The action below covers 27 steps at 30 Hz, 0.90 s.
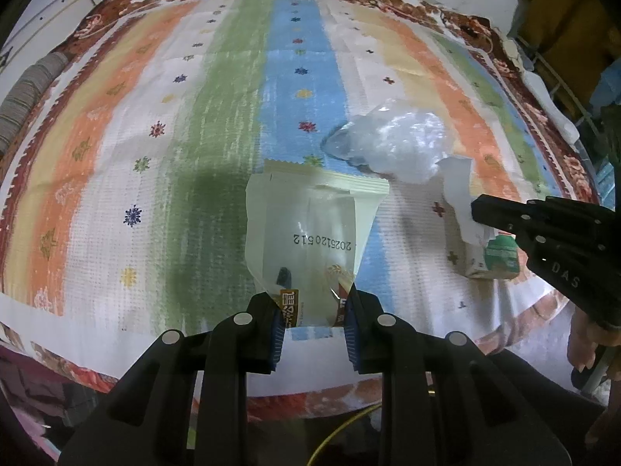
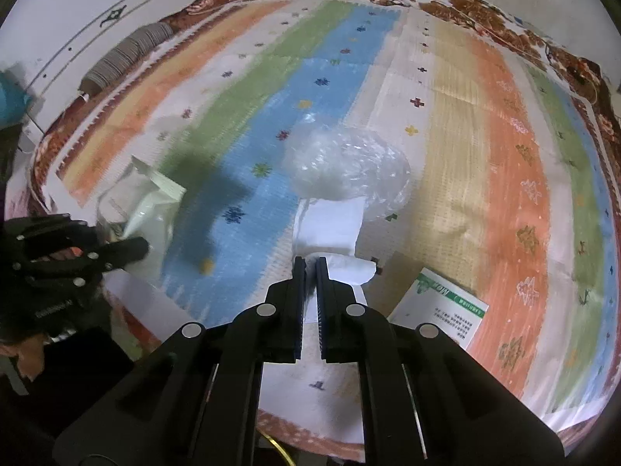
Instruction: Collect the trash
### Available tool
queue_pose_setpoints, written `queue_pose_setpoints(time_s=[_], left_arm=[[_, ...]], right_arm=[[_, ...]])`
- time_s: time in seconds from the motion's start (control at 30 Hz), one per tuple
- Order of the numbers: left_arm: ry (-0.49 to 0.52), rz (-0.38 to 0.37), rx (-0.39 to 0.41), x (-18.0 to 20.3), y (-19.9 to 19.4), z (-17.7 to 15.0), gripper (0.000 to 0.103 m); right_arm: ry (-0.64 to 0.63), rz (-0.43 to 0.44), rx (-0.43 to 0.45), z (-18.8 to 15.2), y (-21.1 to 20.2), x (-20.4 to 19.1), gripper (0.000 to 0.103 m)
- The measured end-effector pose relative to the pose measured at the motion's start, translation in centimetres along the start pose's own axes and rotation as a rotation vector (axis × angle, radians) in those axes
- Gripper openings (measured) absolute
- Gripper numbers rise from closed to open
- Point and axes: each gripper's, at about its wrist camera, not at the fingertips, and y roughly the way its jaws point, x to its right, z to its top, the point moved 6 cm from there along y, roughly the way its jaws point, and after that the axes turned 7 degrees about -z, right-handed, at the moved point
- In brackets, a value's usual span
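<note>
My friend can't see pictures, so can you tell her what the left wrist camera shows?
The left tool pinches the bottom of a clear snack wrapper over a striped, colourful tablecloth. To the right, the right tool grips a white tissue, above a small green and white box. A crumpled clear plastic bag lies behind them.

Striped cloth-covered table (image 2: 504, 163) — crumpled clear plastic bag (image 2: 349, 167) and green-and-white box (image 2: 438, 310) on it.

Cloth (image 1: 217, 147): stripes of orange, cream, white, green, blue, with small star and cross motifs; red-brown floral border. Wrapper (image 1: 310, 225): translucent white, black date print. Box (image 2: 438, 310): white, green print. Grippers black, blue pads.
</note>
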Motion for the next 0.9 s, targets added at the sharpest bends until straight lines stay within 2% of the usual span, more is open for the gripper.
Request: queue_pose_setpoints(time_s=[0.4, 0.7, 0.9], left_arm=[[-0.037, -0.085, 0.074, 1.7, -4.7, -0.8, 0.024], [-0.057, -0.129, 0.106, 3.1, -6.5, -1.5, 0.024], [-0.068, -0.181, 0.132, 4.0, -8.3, -2.7, 0.024]], right_arm=[[0.022, 0.022, 0.052, -1.2, -4.1, -1.0, 0.005], [0.018, 0.002, 0.104, -3.2, -7.6, -1.6, 0.005], [0.024, 0.022, 0.139, -4.1, -10.0, -2.4, 0.005]])
